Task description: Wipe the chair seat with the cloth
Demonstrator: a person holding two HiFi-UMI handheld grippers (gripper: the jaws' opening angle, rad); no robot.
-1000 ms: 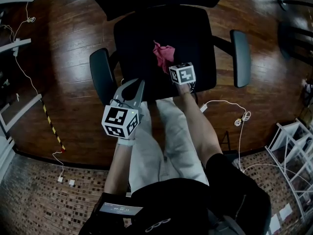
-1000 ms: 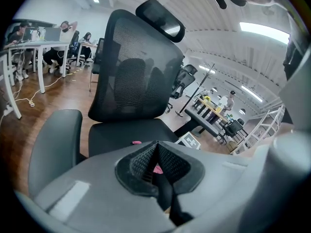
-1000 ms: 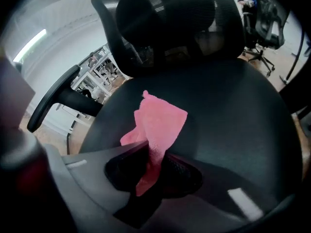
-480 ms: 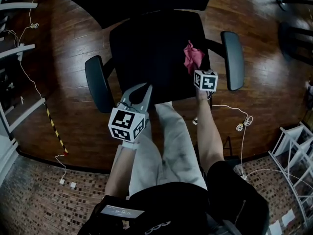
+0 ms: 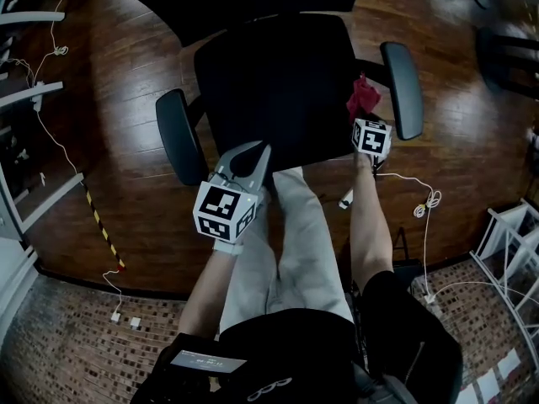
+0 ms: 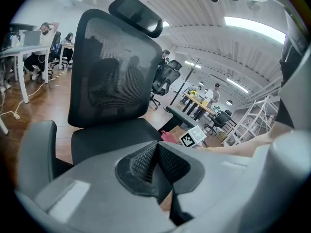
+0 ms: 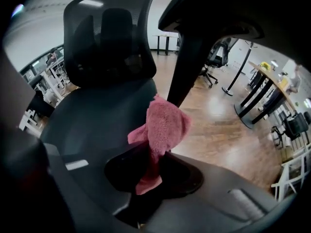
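While my right gripper (image 5: 365, 118) pinches the pink cloth (image 5: 363, 98), bunched past its jaws at the seat's (image 5: 278, 82) 3 o'clock edge just beside the armrest (image 5: 402, 87), my left gripper (image 5: 251, 154) hovers at 7 o'clock by the front rim, jaws pressed together on nothing.

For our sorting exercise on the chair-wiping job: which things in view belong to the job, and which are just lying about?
Belongs to the job:
- chair seat
- pink cloth, clamped in the right gripper
- left gripper, shut and empty, near the seat's front edge

Just lying about:
- white cables on the floor
- striped tape on the floor
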